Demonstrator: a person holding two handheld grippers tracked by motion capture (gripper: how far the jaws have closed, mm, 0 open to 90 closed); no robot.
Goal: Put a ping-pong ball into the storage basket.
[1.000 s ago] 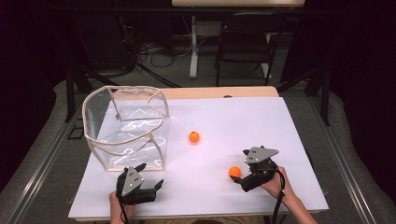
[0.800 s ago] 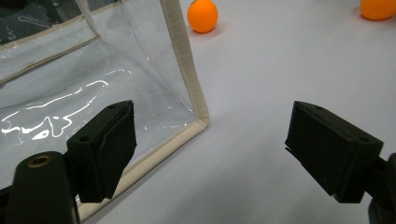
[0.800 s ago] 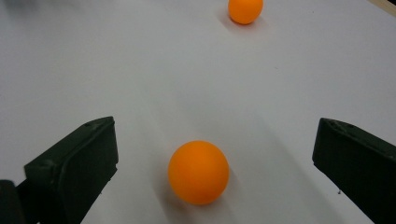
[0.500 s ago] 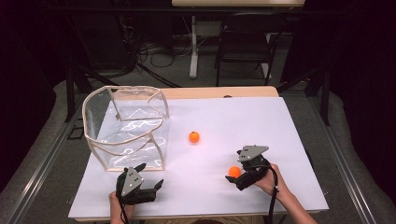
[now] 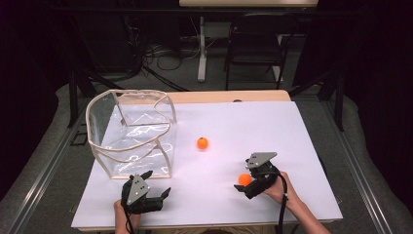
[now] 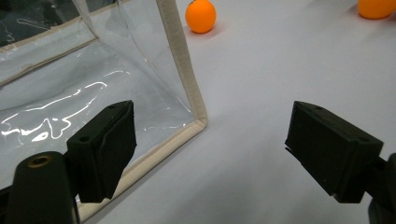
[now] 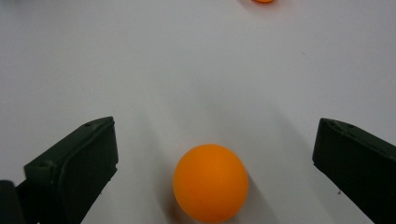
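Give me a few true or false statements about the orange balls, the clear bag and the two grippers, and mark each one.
1. The right gripper has its jaws open around the near small orange ball. True.
2. The left gripper is shut on a ball. False: it is open, beside the clear plastic bag with beige trim.
3. The far orange ball lies inside the bag. False: it sits on the white table.
4. The bag stands upright. True.

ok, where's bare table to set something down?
Widest bare patch: far right of the white table, beyond the far orange ball. Another lies between the left gripper and right gripper. Crowded: the left side, taken by the clear bag, and around the near ball.
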